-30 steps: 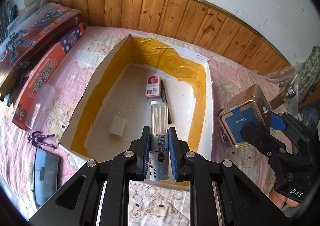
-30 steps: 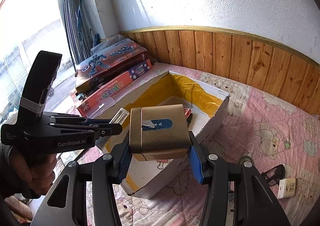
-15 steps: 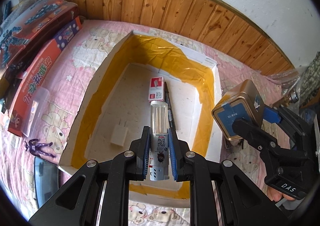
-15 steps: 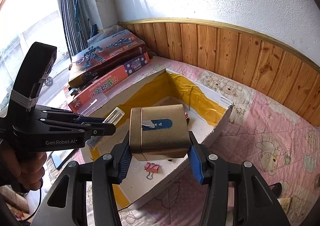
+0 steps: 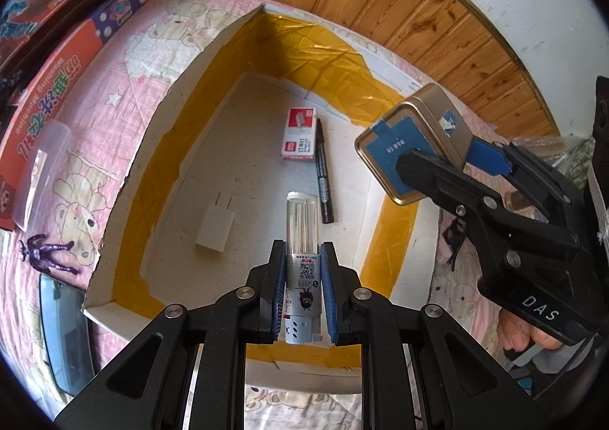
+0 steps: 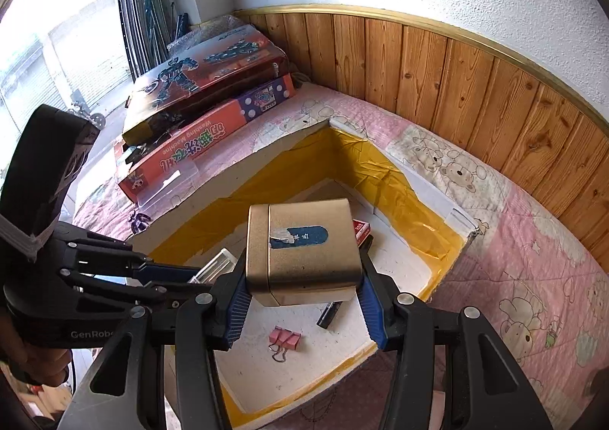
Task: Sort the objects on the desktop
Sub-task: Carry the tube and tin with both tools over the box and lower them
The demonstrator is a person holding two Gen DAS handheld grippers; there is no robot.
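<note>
Left gripper (image 5: 303, 274) jaws closed tight on a clear tube (image 5: 302, 239) with a printed label, held over the near end of the open cardboard box (image 5: 179, 118). Right gripper (image 6: 302, 289) jaws wide, clamped on the sides of a gold tin (image 6: 304, 251) with a blue label, held in the air above the box's right side.

The box sits on a bed covered by a pink bear-print quilt (image 5: 114, 87), and yellow tape lines its inner walls. Lying on the box floor: white charger plug (image 5: 215, 226) near the left wall, red-and-white staple box (image 5: 300, 133) toward the far end, black marker (image 5: 323, 175) just right of the staple box, touching or nearly so. Pink binder clip (image 6: 283, 340) at the box's near right corner, seen in the right wrist view only.

Outside the box on the quilt, along its left wall: purple figurine (image 5: 47, 253), dark phone (image 5: 64, 331), clear plastic case (image 5: 40, 171), stacked toy boxes (image 5: 61, 30) at the bed's left edge.
</note>
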